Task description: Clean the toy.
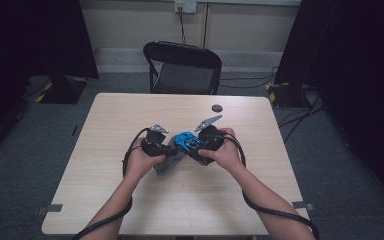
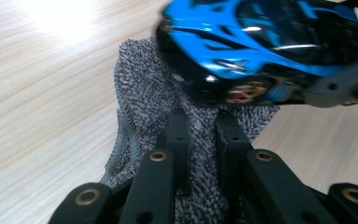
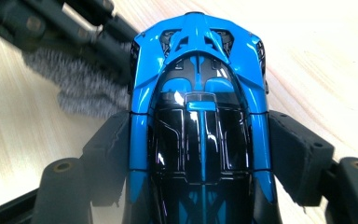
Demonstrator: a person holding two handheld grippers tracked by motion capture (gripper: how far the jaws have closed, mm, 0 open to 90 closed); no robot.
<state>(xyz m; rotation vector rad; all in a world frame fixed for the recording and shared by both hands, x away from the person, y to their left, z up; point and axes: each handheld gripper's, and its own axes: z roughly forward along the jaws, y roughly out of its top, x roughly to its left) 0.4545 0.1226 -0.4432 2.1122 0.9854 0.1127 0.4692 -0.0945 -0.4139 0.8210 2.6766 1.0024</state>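
Observation:
A glossy blue and black toy car (image 3: pixel 198 121) sits lengthwise between the jaws of my right gripper (image 3: pixel 200 154), which press on both of its sides. In the high view the car (image 1: pixel 186 141) is held over the middle of the table (image 1: pixel 105 200). My left gripper (image 2: pixel 204 140) is shut on a grey speckled knit cloth (image 2: pixel 144 102), its jaws pinching a fold just below the car's end (image 2: pixel 256 42). That cloth (image 1: pixel 166 164) hangs down to the tabletop between both hands.
A small dark round disc (image 1: pixel 216 108) lies near the table's far edge. A black folding chair (image 1: pixel 184 67) stands behind the table. Cables (image 1: pixel 275 212) trail from both grippers toward the near edge. Dark curtains flank the room.

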